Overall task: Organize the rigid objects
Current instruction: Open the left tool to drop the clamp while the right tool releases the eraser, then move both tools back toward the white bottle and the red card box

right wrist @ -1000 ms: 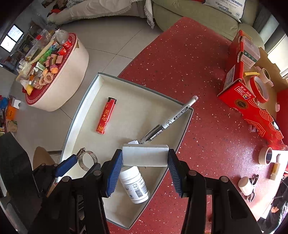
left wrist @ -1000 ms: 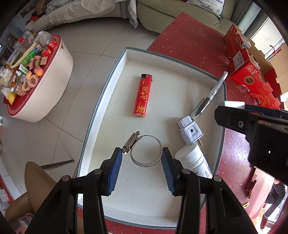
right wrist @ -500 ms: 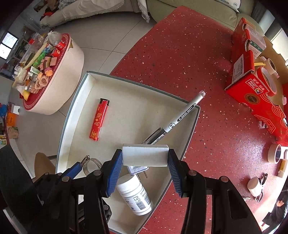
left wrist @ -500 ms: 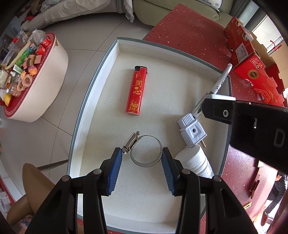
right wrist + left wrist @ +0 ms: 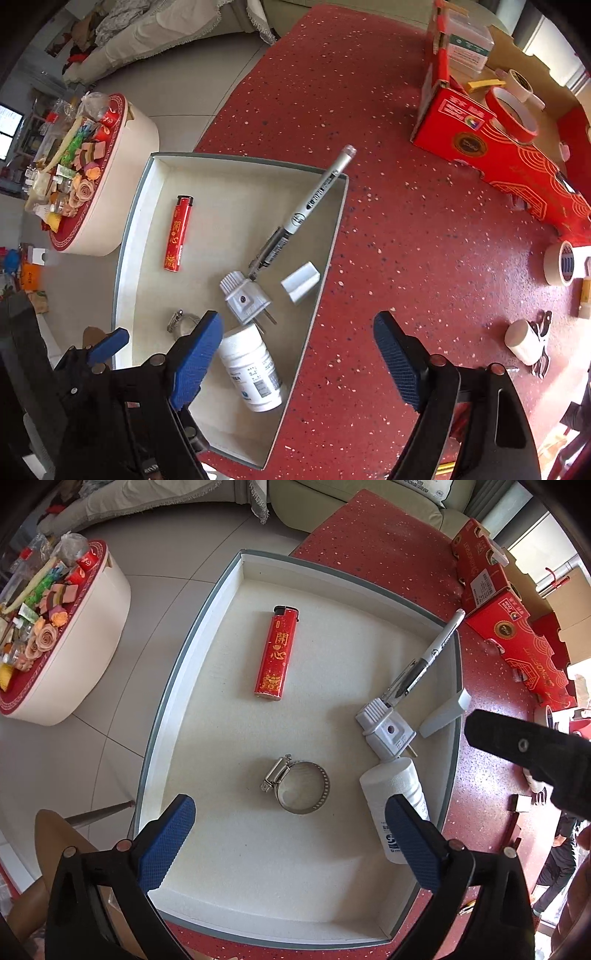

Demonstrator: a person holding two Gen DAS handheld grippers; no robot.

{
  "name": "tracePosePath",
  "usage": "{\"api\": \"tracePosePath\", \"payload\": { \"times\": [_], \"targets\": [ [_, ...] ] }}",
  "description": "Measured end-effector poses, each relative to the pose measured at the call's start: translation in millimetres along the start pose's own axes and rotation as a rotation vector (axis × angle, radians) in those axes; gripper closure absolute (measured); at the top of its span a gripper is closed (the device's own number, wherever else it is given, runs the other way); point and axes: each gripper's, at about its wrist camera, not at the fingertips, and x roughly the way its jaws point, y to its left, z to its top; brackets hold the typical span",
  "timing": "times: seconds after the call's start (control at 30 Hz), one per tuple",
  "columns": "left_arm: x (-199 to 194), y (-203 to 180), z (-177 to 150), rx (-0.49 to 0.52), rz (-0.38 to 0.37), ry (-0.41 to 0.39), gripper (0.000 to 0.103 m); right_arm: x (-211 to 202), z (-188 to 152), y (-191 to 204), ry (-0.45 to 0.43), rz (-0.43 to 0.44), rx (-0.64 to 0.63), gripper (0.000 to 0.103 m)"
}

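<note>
A shallow white tray [image 5: 192, 672] [image 5: 147, 206] sits at the edge of a red speckled table. In it lie a red lighter [image 5: 275, 653] [image 5: 178, 233], a metal hose clamp [image 5: 299, 788] [image 5: 181, 320], a white plug [image 5: 386, 729] [image 5: 245, 298], a white pill bottle [image 5: 397, 805] [image 5: 253, 371], a marker pen [image 5: 428, 657] [image 5: 306, 206] leaning over the rim, and a small white block [image 5: 445, 713] [image 5: 301, 282] by the right wall. My left gripper [image 5: 291, 843] is open and empty, just short of the clamp. My right gripper [image 5: 299, 363] is open and empty above the tray's right edge.
Red gift boxes [image 5: 498, 155] [image 5: 517, 642], tape rolls [image 5: 559, 263] and a small white cylinder [image 5: 522, 341] stand on the table to the right. A round low table with clutter [image 5: 48, 627] stands on the tiled floor at left. A sofa [image 5: 362, 502] is behind.
My right gripper has opened and let go of the white block, which now lies in the tray. My left gripper has opened wide and pulled back from the hose clamp.
</note>
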Motion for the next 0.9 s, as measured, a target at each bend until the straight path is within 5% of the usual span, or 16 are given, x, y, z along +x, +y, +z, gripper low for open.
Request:
{"api": "tracePosePath", "payload": {
  "times": [0.07, 0.3, 0.5, 0.73, 0.9],
  "targets": [
    [-3.5, -6.3, -4.1, 0.026, -0.018, 0.012, 0.0, -6.7, -19.6, -21.0, 0.003, -0.007, 0.06, 0.001],
    [-8.9, -58.3, -29.2, 0.173, -0.072, 0.075, 0.0, -17.0, -107.3, -104.5, 0.059, -0.032, 0.285, 0.001],
    [-11.6, -126.8, -51.3, 0.327, -0.099, 0.108, 0.0, -15.6, -169.8, -184.5, 0.093, -0.149, 0.488, 0.001],
    [-9.3, -162.5, -70.0, 0.4, -0.078, 0.142, 0.0, -11.2, -167.3, -257.2, 0.061, -0.309, 0.566, 0.001],
    [-10.0, -166.5, -74.8, 0.401, -0.046, 0.152, 0.0, 4.3, -155.7, -284.6, 0.079, -0.241, 0.583, 0.001]
  ]
}}
